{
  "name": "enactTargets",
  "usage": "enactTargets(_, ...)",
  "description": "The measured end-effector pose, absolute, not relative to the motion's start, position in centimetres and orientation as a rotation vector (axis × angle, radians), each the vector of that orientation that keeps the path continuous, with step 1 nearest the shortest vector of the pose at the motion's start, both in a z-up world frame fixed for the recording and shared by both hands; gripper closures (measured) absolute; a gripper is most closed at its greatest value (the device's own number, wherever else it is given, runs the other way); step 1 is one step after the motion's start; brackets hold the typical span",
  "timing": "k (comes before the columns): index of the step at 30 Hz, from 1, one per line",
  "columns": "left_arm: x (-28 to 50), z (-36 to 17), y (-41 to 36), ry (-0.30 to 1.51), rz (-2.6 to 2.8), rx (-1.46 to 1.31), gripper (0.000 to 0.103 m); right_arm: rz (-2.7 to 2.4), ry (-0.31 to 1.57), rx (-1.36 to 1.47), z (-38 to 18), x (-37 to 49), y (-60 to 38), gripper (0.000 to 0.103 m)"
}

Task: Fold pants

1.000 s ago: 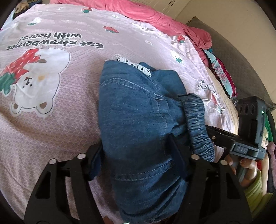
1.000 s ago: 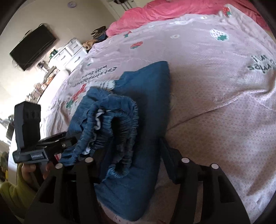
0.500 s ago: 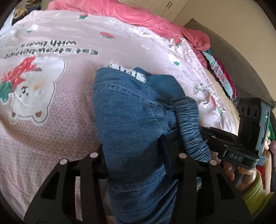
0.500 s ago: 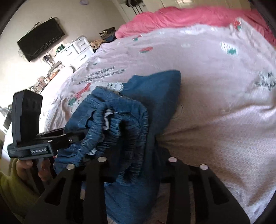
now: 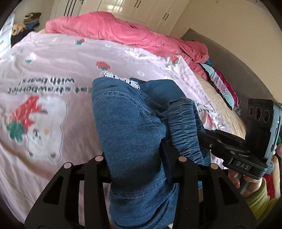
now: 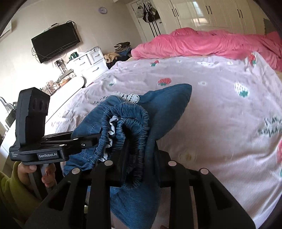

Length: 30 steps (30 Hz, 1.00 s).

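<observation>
The pants [image 5: 130,126] are blue denim with an elastic waistband [image 5: 185,126] and a white lace hem [image 5: 121,79]. They are folded into a bundle and held up above the pale pink bed sheet [image 5: 52,74]. My left gripper [image 5: 139,158] is shut on the denim body of the bundle. My right gripper [image 6: 139,158] is shut on the gathered waistband [image 6: 134,123] side. Each gripper shows in the other's view: the right one [image 5: 229,149] at the right, the left one [image 6: 58,142] at the left. The fingertips are hidden in cloth.
A pink duvet [image 5: 123,33] lies bunched along the far side of the bed. A stack of colourful clothes [image 5: 222,84] sits at the bed's right edge. A wall TV [image 6: 56,42], white drawers [image 6: 88,61] and wardrobes [image 6: 211,15] stand beyond the bed.
Both grippers have lifted the folded pants up off the sheet, and both views have tilted up so more of the room shows. Both grips have stayed shut on the denim.
</observation>
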<state>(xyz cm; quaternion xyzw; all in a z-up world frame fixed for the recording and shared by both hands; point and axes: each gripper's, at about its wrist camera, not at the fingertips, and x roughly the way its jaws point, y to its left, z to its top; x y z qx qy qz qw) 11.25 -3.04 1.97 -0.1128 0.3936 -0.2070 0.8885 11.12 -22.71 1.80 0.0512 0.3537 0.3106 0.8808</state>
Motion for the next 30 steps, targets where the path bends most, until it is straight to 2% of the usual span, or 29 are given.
enactTargets(15,17.7,2.3,-2.3,0.806,-0.383,-0.213,0.071,0.611,0.735,0.092,2.5,18.0,-20.8,0.079)
enactTargets(27,20.0,-1.3,-2.5,0.861,-0.366,-0.216,0.071,0.563,0.814,0.106,-0.8,20.7,-20.4,0.079)
enactTargets(30,20.3,-1.9,-2.3,0.87,-0.362,-0.219,0.068,0.535,0.85,0.109,-2.0,21.3,-20.6,0.077)
